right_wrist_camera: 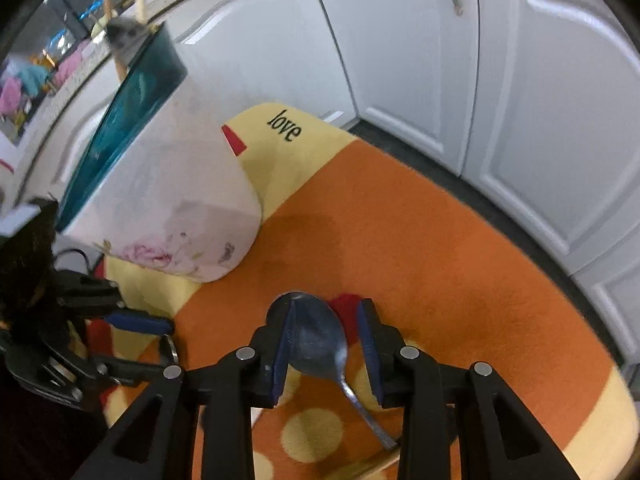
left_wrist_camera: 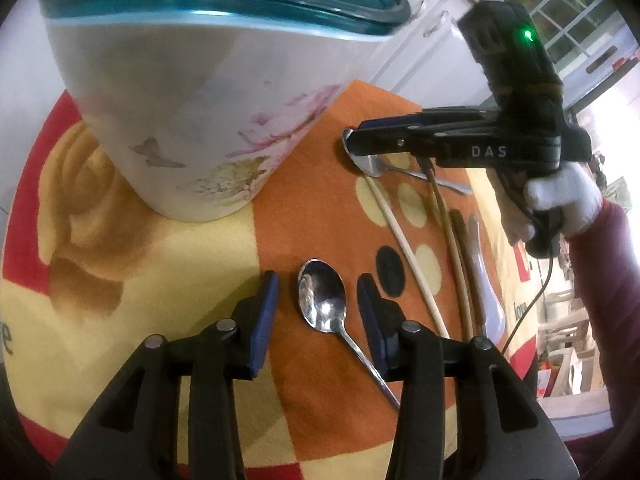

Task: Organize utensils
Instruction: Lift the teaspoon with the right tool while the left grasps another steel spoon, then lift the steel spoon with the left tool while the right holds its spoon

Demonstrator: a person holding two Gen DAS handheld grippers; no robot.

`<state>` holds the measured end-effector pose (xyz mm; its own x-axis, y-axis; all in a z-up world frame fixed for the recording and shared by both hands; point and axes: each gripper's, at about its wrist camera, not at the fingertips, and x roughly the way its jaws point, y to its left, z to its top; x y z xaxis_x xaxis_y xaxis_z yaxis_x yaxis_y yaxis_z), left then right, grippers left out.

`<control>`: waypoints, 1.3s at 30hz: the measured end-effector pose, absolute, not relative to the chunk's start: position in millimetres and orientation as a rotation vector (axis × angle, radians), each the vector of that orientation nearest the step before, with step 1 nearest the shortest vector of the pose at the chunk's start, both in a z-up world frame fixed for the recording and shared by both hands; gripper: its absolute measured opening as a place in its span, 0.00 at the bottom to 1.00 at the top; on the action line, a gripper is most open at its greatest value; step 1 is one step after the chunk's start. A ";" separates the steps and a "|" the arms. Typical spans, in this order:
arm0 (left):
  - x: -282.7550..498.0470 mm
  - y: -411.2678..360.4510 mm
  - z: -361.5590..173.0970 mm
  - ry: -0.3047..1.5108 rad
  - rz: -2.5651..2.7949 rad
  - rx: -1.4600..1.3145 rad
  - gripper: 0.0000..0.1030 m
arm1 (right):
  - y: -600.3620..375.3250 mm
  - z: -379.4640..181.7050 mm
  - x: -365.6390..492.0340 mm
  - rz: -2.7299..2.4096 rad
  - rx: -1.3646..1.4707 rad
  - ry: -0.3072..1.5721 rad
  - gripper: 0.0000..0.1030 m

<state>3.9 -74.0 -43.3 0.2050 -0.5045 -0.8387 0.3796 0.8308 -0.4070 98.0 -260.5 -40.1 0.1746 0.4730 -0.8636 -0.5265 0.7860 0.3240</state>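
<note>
While both point steeply down, left tool [left_wrist_camera: 318, 300] gapes around a spoon [left_wrist_camera: 322, 300]; right tool [right_wrist_camera: 328, 344] straddles another spoon [right_wrist_camera: 316, 340], jaws apart.

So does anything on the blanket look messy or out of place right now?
Yes. Loose utensils lie scattered on the blanket rather than in the holder: a spoon between the left tool's fingers, chopsticks fanned askew, another spoon within the right tool.
</note>
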 end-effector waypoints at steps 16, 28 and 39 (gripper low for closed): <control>5.7 -69.9 -43.0 1.218 -0.609 -0.079 0.13 | -249.5 -20.1 41.0 0.744 -0.128 1.166 0.03; 2.2 -69.7 -40.2 1.218 -0.599 -0.070 0.10 | -220.7 -18.6 -0.7 0.529 -0.214 1.045 0.25; -6.7 -84.9 -41.7 1.186 -0.610 -0.073 0.23 | -221.4 -35.3 -2.5 0.412 -0.252 0.983 0.20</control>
